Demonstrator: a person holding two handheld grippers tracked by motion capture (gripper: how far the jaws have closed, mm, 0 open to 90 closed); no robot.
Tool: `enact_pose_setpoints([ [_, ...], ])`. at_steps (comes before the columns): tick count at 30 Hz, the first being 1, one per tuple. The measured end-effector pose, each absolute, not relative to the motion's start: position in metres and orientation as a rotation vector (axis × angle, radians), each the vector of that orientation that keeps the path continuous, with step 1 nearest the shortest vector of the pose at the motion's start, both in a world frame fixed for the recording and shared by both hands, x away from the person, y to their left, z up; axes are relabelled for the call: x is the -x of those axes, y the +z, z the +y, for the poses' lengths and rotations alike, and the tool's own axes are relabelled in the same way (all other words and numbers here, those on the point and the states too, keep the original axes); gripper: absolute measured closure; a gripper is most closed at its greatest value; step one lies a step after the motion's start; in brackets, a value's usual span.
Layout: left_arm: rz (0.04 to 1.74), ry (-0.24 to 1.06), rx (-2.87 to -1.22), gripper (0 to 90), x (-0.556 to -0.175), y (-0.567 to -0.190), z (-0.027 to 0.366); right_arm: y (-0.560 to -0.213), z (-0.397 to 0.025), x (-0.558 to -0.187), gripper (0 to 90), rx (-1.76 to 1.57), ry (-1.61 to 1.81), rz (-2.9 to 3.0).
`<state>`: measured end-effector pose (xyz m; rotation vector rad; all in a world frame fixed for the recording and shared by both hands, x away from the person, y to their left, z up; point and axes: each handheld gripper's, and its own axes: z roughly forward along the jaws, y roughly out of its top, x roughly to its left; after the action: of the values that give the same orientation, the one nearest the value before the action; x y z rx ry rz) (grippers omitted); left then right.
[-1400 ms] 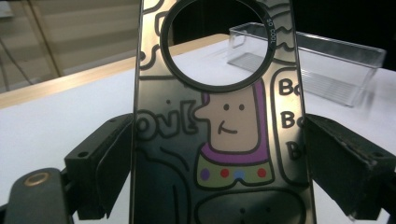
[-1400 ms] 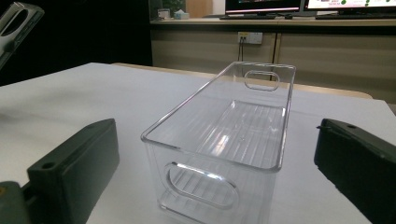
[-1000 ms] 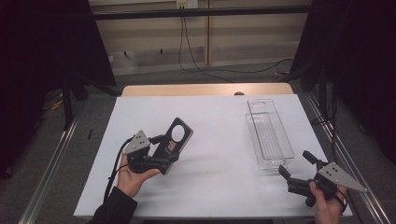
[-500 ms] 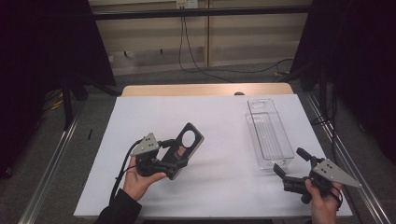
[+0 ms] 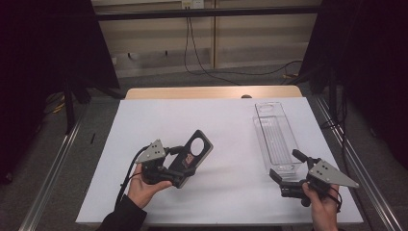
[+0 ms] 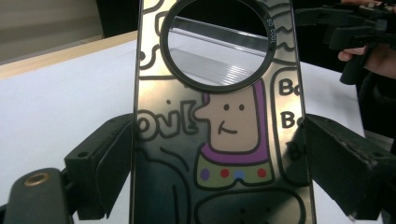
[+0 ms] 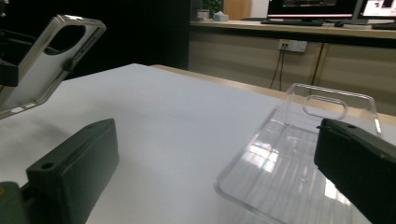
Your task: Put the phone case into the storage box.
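Phone case point(image 6: 224, 140), clamped in the left gripper point(image 5: 180, 163), is lifted off the white table point(image 5: 226, 130) at near left; "so cool" circles its camera hole. Right gripper point(image 5: 288, 171), jaws apart, sits near right at the near end of an empty clear plastic tray point(image 5: 275, 139).

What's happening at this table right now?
A person holds a gripper in each hand over a white table. The left gripper is shut on a phone case printed with a cartoon figure, lifted off the table and tilted. The right gripper is open, close to the near end of a clear plastic tray lying on the table's right side.
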<state>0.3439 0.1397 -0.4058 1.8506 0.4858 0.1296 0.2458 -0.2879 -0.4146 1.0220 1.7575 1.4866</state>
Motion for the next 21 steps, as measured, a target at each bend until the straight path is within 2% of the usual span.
enact_pose_setpoints([
  [15,0.422,0.036,-1.884,12.3,-0.342,-0.403,0.13,-0.399,-0.257,-0.26,0.0,-0.936,1.544,1.87],
  [18,0.432,-0.014,-1.859,12.3,-0.342,-0.402,0.128,-0.397,-0.25,-0.263,0.0,-0.904,1.563,1.909],
  [21,0.422,-0.004,-1.87,12.3,-0.343,-0.4,0.128,-0.395,-0.242,-0.266,0.0,-0.882,1.585,1.933],
])
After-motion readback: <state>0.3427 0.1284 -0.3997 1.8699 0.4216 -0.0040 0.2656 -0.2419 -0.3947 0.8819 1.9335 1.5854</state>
